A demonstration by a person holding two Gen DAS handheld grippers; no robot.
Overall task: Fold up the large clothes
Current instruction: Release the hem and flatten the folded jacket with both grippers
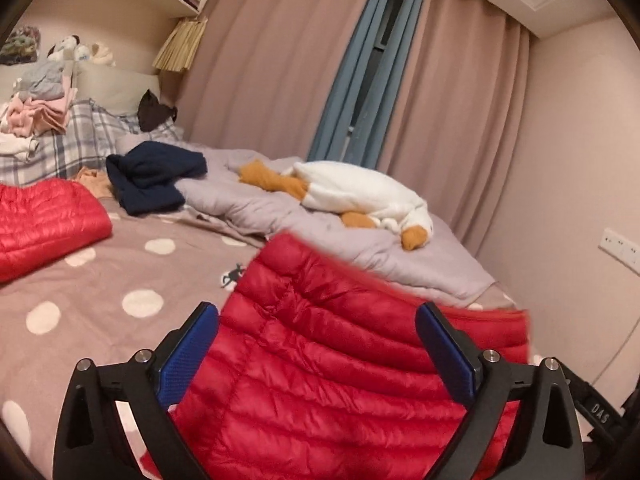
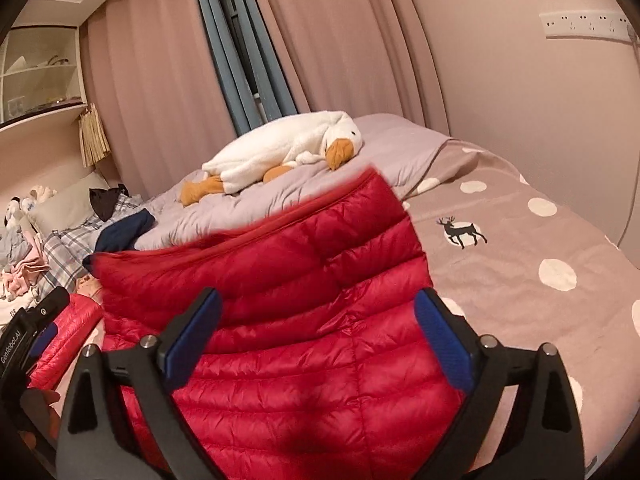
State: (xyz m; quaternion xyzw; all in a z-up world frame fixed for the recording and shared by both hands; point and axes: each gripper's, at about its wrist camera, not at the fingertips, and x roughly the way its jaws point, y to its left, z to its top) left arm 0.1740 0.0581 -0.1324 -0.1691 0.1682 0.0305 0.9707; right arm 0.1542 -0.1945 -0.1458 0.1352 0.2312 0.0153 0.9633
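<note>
Here no container shows; red down jacket (image 1: 320, 360) lies on bed (image 1: 100, 320).

Red jacket (image 1: 320, 360) is running off the bottom edge in both wrist views, so you're not seeing its lower part. Its far edge is smearing with motion blur. Your left claw (image 1: 318, 354) and right claw (image 2: 318, 344) bases are getting cropped by the frame bottom. The second red piece (image 1: 44, 224) is being cut by the left edge. Shelf (image 2: 40, 68) contents are reading too small to identify. The clothes pile (image 1: 36, 120) is blending together; you're not separating individual items.
</note>
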